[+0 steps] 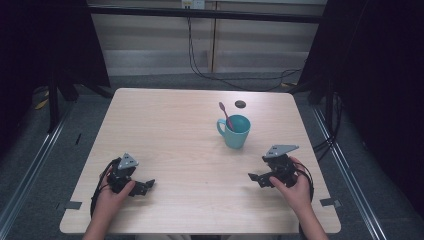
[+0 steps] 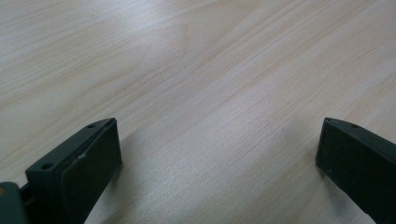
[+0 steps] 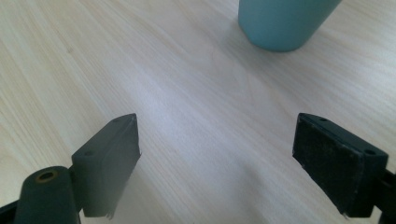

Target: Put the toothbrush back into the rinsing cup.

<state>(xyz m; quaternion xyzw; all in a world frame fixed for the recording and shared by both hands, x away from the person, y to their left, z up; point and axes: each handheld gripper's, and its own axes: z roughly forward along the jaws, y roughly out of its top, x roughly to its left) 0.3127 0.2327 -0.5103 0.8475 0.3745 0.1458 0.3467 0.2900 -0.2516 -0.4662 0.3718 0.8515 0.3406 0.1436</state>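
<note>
- Cup (image 1: 234,131): teal, with one handle on its left side as the high view shows it; stands upright, mouth open, on the right half of the table, past the middle; its base shows at the top of the right gripper view (image 3: 285,21)
- Toothbrush (image 1: 225,115): pink-red, stands inside the cup, leaning up and to the left over the rim
</note>
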